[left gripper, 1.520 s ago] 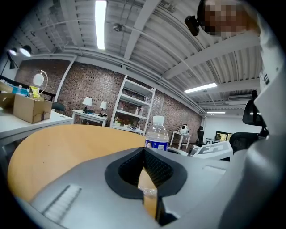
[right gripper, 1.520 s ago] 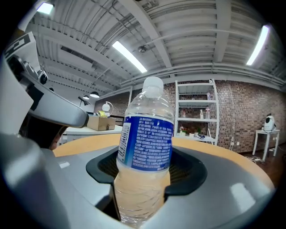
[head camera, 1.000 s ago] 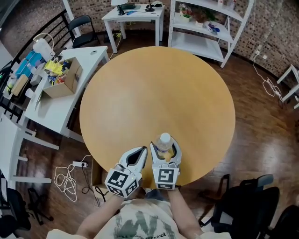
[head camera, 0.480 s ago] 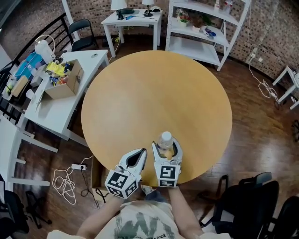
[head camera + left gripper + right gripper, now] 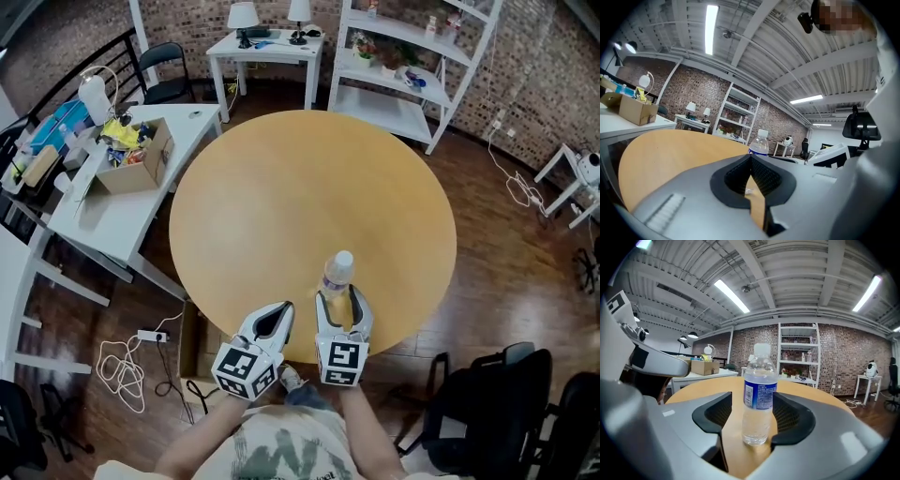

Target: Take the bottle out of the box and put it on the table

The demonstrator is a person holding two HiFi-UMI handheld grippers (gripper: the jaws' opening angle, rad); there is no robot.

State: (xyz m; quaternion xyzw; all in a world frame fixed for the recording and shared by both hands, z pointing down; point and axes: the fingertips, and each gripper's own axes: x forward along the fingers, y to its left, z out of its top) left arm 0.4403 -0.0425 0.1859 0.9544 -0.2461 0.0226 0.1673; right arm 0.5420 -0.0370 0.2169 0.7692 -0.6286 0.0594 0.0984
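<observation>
- The bottle (image 5: 336, 274) stands upright on the round table (image 5: 281, 187), cap up and long axis vertical, near the table's near edge.
- Only the right gripper view shows clear gaps between the bottle and the right gripper's (image 5: 342, 298) parted jaws, which have just been closing.
- The left gripper (image 5: 281, 310) has its jaws together, empty.
- There is one bottle and two grippers.

In front of me stands a round wooden table (image 5: 309, 187) on a dark wooden floor (image 5: 511, 272). Behind it I see a brick wall (image 5: 548, 80), a white shelf (image 5: 384, 108) and a small white table (image 5: 272, 49) with two lamps (image 5: 243, 15). At my left is a white desk (image 5: 103, 220). Long lights (image 5: 732, 295) hang at the ceiling.
</observation>
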